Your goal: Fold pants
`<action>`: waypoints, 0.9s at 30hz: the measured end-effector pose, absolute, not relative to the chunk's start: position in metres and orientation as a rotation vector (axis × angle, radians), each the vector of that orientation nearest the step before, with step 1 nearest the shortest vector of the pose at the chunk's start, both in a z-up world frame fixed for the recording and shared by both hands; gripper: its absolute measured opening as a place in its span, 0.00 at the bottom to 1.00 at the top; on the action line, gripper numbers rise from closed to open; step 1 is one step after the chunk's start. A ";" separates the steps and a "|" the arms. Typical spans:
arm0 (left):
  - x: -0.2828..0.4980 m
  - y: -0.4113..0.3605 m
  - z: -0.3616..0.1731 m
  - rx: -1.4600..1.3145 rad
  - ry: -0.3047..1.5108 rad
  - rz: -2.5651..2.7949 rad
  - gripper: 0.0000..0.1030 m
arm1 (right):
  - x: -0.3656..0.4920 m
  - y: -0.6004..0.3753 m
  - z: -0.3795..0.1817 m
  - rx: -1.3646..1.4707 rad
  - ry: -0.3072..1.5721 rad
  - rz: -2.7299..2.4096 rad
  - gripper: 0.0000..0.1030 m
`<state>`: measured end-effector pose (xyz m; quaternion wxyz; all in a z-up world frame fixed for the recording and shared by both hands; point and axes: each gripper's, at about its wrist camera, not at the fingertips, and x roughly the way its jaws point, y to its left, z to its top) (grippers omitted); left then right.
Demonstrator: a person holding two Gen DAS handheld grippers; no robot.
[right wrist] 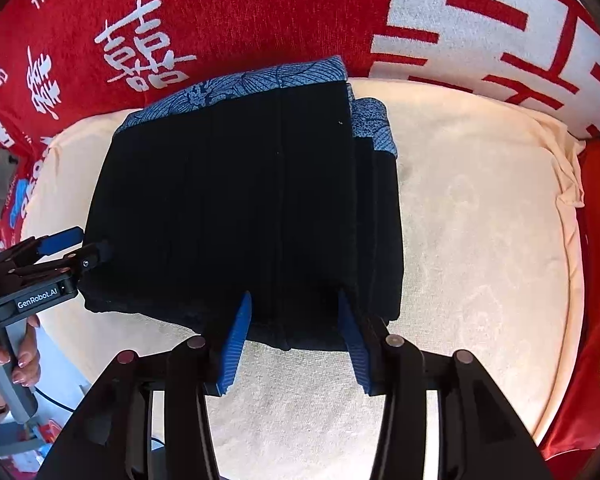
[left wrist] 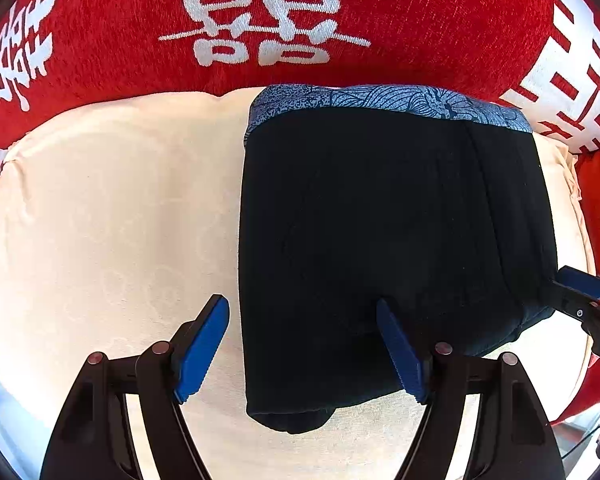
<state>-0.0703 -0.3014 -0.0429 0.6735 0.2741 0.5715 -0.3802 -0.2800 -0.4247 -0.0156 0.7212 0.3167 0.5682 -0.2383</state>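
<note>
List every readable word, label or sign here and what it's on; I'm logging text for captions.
"GenRobot.AI": label on the left gripper body.
"THE B", cut off at the frame edge: white print on the red cloth.
"囍": white character on the red cloth, in both views.
Other white characters on the cloth: cropped or too distorted to read.
Pants: pattern only, no text.

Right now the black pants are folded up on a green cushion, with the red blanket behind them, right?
Not quite. The black pants are folded up, and the red blanket is behind them, but the cushion under them is cream, not green. Both wrist views show it, the left wrist view most clearly.
</note>
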 end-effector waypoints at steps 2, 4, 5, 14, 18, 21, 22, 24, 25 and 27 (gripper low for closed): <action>-0.069 -0.302 -0.042 0.617 1.289 -0.857 0.75 | -0.281 -0.425 -0.015 0.702 1.254 -0.524 0.48; -0.069 -0.301 -0.042 0.617 1.291 -0.858 0.75 | -0.282 -0.427 -0.014 0.713 1.249 -0.520 0.48; -0.068 -0.301 -0.042 0.618 1.292 -0.859 0.75 | -0.283 -0.429 -0.013 0.720 1.247 -0.520 0.48; -0.067 -0.302 -0.040 0.623 1.293 -0.869 0.75 | -0.294 -0.449 -0.011 0.819 1.199 -0.535 0.52; -0.069 -0.303 -0.039 0.637 1.283 -0.872 0.75 | -0.299 -0.466 -0.012 0.872 1.154 -0.553 0.52; -0.072 -0.305 -0.040 0.648 1.274 -0.871 0.75 | -0.293 -0.486 -0.011 0.911 1.086 -0.549 0.52; -0.073 -0.306 -0.040 0.652 1.271 -0.870 0.75 | -0.289 -0.493 -0.011 0.920 1.062 -0.545 0.52; -0.074 -0.307 -0.040 0.661 1.262 -0.871 0.75 | -0.277 -0.514 -0.013 0.938 1.016 -0.534 0.52; -0.075 -0.308 -0.040 0.667 1.256 -0.871 0.75 | -0.273 -0.520 -0.014 0.946 1.004 -0.529 0.52; -0.077 -0.309 -0.039 0.678 1.244 -0.870 0.75 | -0.260 -0.535 -0.022 0.979 0.989 -0.492 0.45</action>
